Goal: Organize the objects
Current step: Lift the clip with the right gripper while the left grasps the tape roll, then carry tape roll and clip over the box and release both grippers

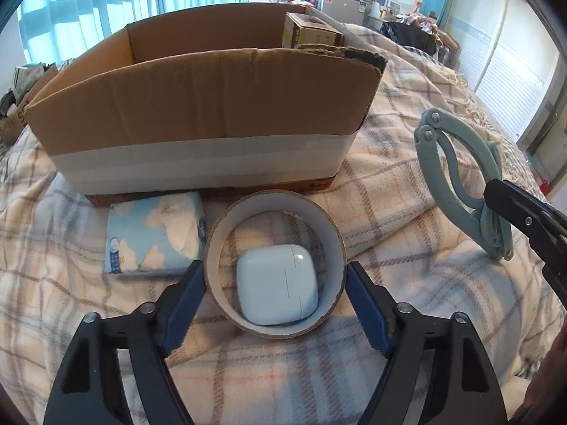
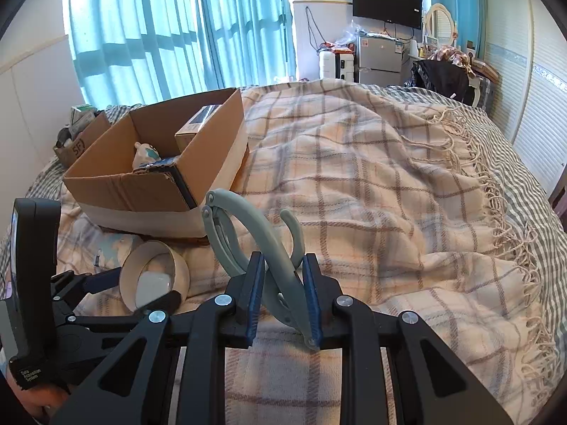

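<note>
Left wrist view: the left gripper point(image 1: 275, 285) is reaching forward over a plaid woven blanket point(image 1: 407, 212) on a bed. Its 2 blue-padded fingers point(image 1: 186, 304) are spread wide, 1 on each side of a tape roll point(image 1: 274, 265), a low cardboard ring lying flat. The pads are sitting at the ring's outer wall or just beside it; actual contact cannot be told. Inside the ring a white earbud case point(image 1: 276, 285), smooth, glossy and rounded, is lying on the blanket. Just left of the ring a soft tissue pack point(image 1: 154, 233), printed blue with pale flowers, is lying in front of the cardboard box point(image 1: 198, 113). The box is corrugated, open-topped, with a white band around its lower half and a torn right corner. At right, the other tool's black tip is holding a pale green plastic clip point(image 1: 460, 184).

Right wrist view: the right gripper point(image 2: 281, 294) is closed tight on the clip point(image 2: 255, 233), a hinged, curved, matte piece standing up between the pads, above the blanket and near the box. Inside the box point(image 2: 141, 191) a small carton point(image 2: 195, 127) and a white figure-like item point(image 2: 143, 154) are already lying.

Judgement: sorting is partly done; the clip, tape roll, case and tissue pack are still outside.
</note>
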Action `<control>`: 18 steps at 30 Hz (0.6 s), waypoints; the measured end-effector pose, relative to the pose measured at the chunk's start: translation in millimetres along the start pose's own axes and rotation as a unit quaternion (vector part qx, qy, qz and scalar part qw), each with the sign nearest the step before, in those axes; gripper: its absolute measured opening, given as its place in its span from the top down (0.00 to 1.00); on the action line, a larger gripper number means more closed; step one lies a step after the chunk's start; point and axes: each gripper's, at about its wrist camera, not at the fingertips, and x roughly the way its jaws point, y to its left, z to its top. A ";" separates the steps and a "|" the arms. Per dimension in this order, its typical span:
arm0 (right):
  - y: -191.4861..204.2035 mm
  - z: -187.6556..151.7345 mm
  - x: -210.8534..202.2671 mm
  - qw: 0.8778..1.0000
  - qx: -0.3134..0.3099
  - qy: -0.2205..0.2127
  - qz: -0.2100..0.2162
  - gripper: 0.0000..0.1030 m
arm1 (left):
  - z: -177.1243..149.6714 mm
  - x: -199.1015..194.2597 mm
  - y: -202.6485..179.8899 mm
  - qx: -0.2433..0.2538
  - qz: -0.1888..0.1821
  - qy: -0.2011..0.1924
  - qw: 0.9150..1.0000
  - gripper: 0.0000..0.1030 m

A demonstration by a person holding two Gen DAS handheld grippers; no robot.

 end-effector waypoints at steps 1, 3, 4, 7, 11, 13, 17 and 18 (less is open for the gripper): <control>0.6 -0.3 -0.5 1.000 -0.001 0.000 0.000 0.79 | -0.3 -3.2 1.3 -0.004 -0.002 0.000 1.000 0.22; 1.8 -0.9 -1.9 1.000 -0.002 -0.001 -0.001 0.79 | -1.6 -10.8 2.9 -0.008 -0.009 -0.005 1.000 0.22; 2.8 -1.1 -3.6 1.000 -0.004 -0.002 -0.003 0.79 | -1.5 -14.9 2.8 -0.008 -0.011 -0.009 1.000 0.22; 5.1 -1.6 -11.4 1.000 -0.005 -0.008 -0.005 0.79 | -0.9 -32.7 3.8 -0.007 -0.016 -0.024 1.000 0.22; 10.7 -2.8 -27.1 1.000 -0.007 -0.019 -0.006 0.79 | 0.6 -60.7 7.0 -0.005 -0.022 -0.050 0.998 0.22; 14.7 -2.9 -34.8 1.000 -0.012 -0.023 -0.007 0.79 | 1.0 -76.1 9.4 -0.005 -0.024 -0.065 0.998 0.22; 29.6 -3.4 -56.1 0.999 -0.024 -0.036 -0.002 0.79 | 1.0 -99.6 18.0 -0.007 -0.020 -0.086 0.996 0.22; 33.8 -3.2 -61.1 0.999 -0.028 -0.040 0.000 0.80 | 1.4 -104.1 20.5 -0.008 -0.018 -0.089 0.996 0.22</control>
